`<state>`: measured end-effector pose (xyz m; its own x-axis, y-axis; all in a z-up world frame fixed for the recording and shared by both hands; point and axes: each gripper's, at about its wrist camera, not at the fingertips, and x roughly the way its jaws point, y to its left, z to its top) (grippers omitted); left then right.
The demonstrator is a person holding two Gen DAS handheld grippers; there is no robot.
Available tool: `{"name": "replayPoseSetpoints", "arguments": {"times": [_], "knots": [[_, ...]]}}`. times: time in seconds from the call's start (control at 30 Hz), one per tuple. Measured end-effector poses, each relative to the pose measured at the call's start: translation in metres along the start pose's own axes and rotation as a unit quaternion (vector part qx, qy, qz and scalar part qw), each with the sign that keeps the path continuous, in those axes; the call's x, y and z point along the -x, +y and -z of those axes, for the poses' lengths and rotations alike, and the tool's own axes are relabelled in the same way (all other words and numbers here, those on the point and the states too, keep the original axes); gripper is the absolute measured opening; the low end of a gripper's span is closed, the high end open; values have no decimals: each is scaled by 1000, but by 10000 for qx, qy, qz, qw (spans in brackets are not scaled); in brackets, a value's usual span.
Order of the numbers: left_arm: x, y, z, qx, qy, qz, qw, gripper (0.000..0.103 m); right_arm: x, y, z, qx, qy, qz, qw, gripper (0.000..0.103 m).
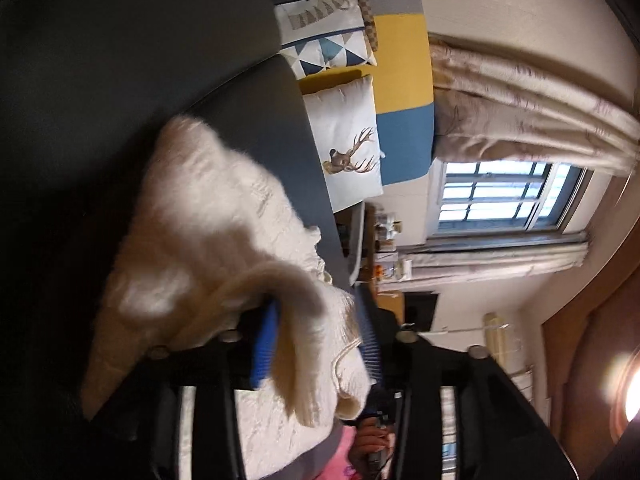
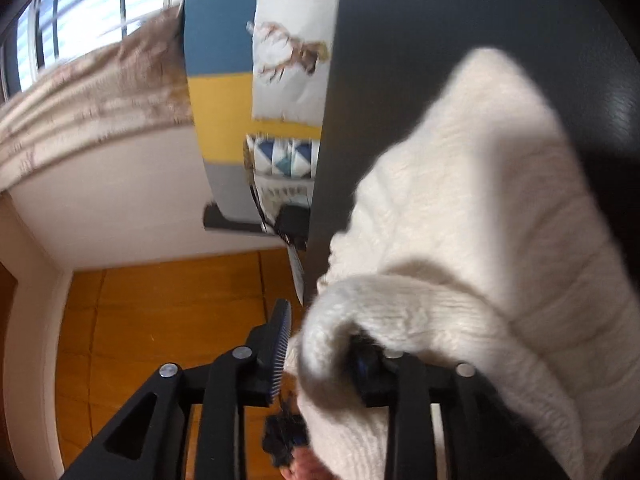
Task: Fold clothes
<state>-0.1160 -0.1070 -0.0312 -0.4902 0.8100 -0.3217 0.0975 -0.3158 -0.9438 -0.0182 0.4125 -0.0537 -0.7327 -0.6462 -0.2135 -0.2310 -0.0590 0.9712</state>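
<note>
Left wrist view, cream sweater [image 1: 224, 216] between spread jaws, right jaws likewise spread.

Both wrist cameras are looking along their tongs, rolled sideways, very near the white sweater [image 1: 208, 216] [image 2: 472, 208], and sharing the dark worktop [image 1: 120, 60] [image 2: 440, 20], deer cushion [image 1: 348, 148] [image 2: 292, 52] and window [image 1: 504, 196] [image 2: 92, 4].

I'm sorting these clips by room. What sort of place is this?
Probably a home living room: a sofa with cushions, including a deer cushion, a curtained window, and a cream sweater on a dark table.
</note>
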Motion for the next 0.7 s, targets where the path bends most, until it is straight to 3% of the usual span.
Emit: {"name": "replayPoseSetpoints", "arguments": {"times": [0.07,0.2,0.43,0.57,0.63,0.7], "knots": [[-4,-12,-4,-238,-51,-195,9995,63,-6,10,-6,49,199,104,9997,30],[-18,-26,-17,-323,-280,-347,9985,67,-15,10,-27,-191,90,45,9998,31],[-15,-10,-32,106,-980,-584,9934,67,1,-22,-41,-866,-520,-662,9927,31],[-14,-15,-36,-80,-1193,-1159,9860,70,19,-25,-49,-825,-1162,-1147,9831,33],[-11,-17,-31,-348,-1162,-1361,9832,70,28,-11,-51,-484,-1348,-774,9867,33],[-10,-25,-21,-835,-1279,-1641,9745,70,36,17,-44,433,-1524,140,9873,33]]}}
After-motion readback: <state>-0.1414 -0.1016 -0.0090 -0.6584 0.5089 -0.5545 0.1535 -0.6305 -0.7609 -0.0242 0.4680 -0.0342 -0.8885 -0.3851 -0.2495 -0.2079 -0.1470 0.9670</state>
